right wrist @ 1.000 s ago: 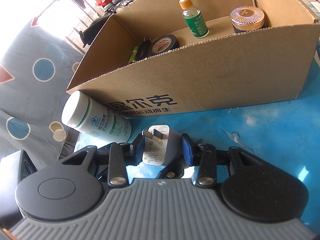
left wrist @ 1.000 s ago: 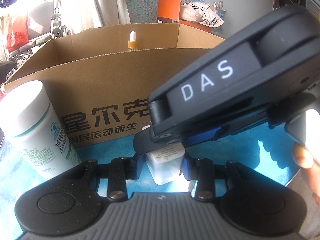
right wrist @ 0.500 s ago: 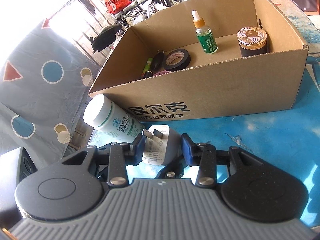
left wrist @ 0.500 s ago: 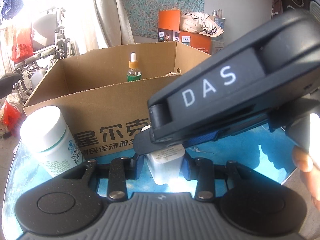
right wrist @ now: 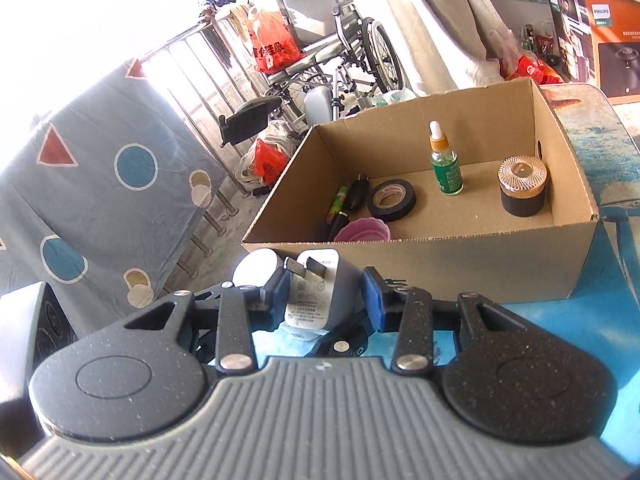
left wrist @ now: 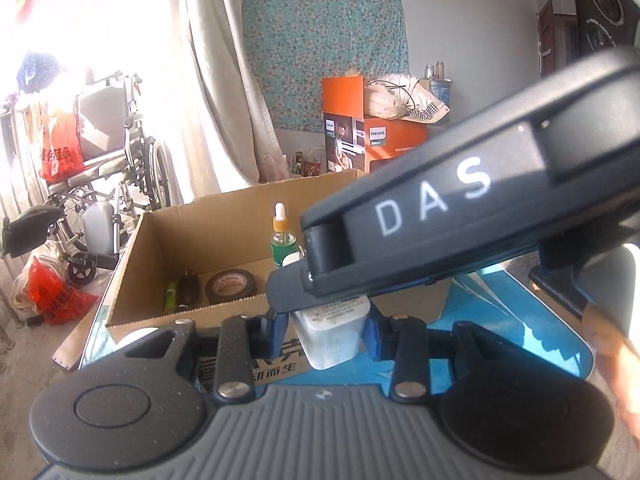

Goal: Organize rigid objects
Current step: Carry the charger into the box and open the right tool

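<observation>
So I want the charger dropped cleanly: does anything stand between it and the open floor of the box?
Only the box's near wall stands ahead of the white charger, which both tools hold. Beyond the wall, the pink lid and black tape roll sit left of centre; the floor toward the gold-lidded jar is bare.

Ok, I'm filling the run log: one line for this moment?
left gripper: shut on charger | right gripper: shut on charger | box: ahead, open | charger: not yet boxed
</observation>
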A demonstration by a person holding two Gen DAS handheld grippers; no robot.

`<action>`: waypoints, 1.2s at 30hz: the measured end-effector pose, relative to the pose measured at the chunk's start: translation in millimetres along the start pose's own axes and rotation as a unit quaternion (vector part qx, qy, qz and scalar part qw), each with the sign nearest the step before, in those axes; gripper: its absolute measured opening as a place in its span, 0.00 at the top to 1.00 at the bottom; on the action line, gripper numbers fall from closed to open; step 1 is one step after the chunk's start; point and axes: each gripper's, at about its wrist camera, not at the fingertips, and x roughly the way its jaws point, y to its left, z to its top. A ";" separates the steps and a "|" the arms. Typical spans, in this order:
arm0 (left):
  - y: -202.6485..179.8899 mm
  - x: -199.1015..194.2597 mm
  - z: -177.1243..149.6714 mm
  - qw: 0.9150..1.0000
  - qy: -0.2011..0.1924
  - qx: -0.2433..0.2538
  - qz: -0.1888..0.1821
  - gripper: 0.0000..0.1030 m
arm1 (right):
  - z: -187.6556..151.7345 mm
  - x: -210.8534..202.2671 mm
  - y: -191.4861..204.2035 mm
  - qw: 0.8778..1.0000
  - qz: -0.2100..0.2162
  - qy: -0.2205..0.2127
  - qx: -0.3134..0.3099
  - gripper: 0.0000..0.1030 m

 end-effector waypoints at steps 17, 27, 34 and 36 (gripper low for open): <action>58.6 124.3 78.6 0.986 0.113 -0.107 -0.067 0.62 | 127.0 64.5 -65.3 0.999 -0.001 0.052 0.015 0.62; 85.3 201.0 55.9 0.959 0.238 -0.145 -0.057 0.67 | 121.9 156.9 -129.0 0.981 0.028 0.156 0.114 0.64; 82.9 201.8 56.8 0.955 0.257 -0.136 -0.057 0.67 | 118.9 171.5 -141.4 0.976 0.036 0.173 0.129 0.67; 82.1 200.1 57.7 0.955 0.256 -0.141 -0.056 0.67 | 119.1 172.0 -140.7 0.977 0.028 0.170 0.125 0.67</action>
